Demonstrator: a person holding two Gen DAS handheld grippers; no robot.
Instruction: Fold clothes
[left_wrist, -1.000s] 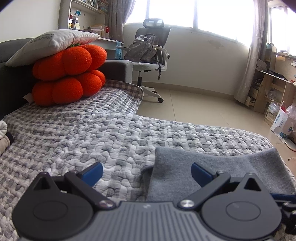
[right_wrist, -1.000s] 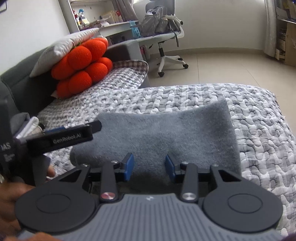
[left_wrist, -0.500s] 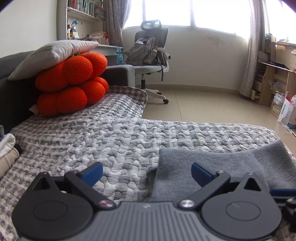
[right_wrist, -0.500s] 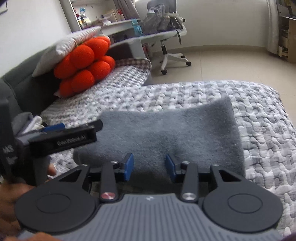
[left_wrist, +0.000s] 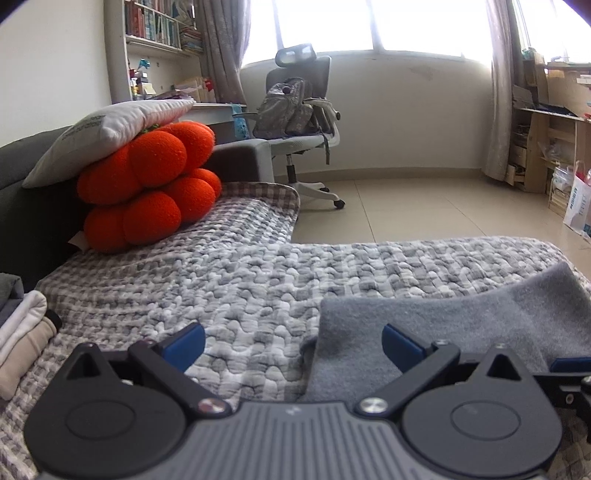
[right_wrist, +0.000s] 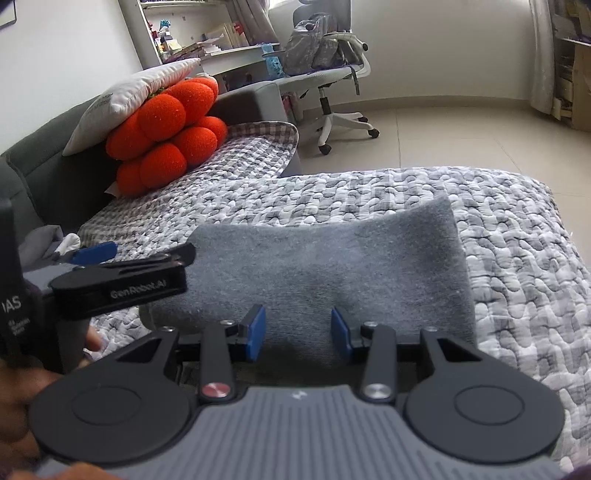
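Observation:
A grey fleece garment (right_wrist: 325, 254) lies folded into a rectangle on the quilted grey-white cover (right_wrist: 524, 243). It also shows in the left wrist view (left_wrist: 450, 325) at lower right. My left gripper (left_wrist: 293, 347) is wide open and empty, over the garment's left edge; it also shows in the right wrist view (right_wrist: 122, 273). My right gripper (right_wrist: 298, 332) is open and empty at the garment's near edge, with the cloth between its blue pads.
A stack of folded clothes (left_wrist: 22, 332) lies at the left edge. Orange ball cushions (left_wrist: 151, 184) under a white pillow (left_wrist: 107, 136) sit against the sofa back. An office chair (left_wrist: 299, 122) with a backpack stands on the tiled floor beyond.
Both grippers have lifted and pulled back slightly, so both views have tilted up. The garment lies as before. Neither gripper's opening has changed.

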